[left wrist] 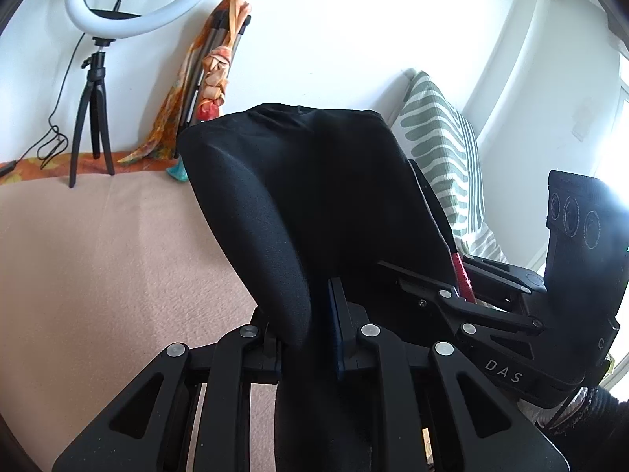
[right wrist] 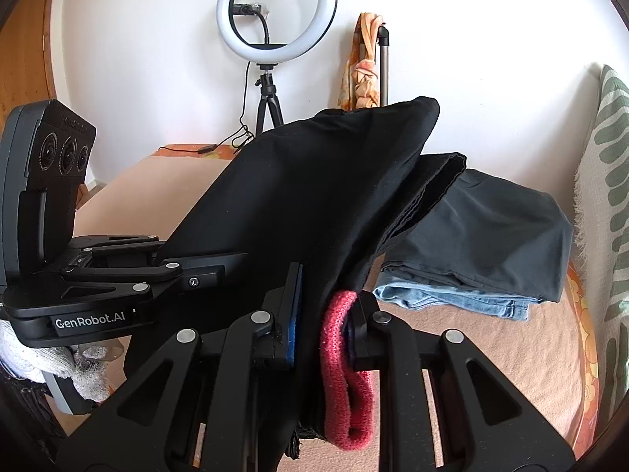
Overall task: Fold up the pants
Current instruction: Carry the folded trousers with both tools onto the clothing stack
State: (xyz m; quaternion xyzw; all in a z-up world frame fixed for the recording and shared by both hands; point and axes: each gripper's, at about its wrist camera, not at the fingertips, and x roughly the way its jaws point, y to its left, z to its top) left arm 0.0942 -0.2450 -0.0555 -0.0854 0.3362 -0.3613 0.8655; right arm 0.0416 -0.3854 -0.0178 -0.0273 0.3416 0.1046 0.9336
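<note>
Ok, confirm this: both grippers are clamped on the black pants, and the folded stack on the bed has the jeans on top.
One error: in the right wrist view the jeans lie at the bottom of the stack, under a dark grey garment. Both the left gripper and right gripper do clamp the black pants.

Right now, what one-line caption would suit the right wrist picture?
Right gripper clamps black pants with red waistband, beside folded clothes.

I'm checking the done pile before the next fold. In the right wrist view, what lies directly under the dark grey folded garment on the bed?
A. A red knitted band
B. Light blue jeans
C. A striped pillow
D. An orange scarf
B: the light blue jeans stick out from beneath the dark grey folded garment on the bed.
</note>
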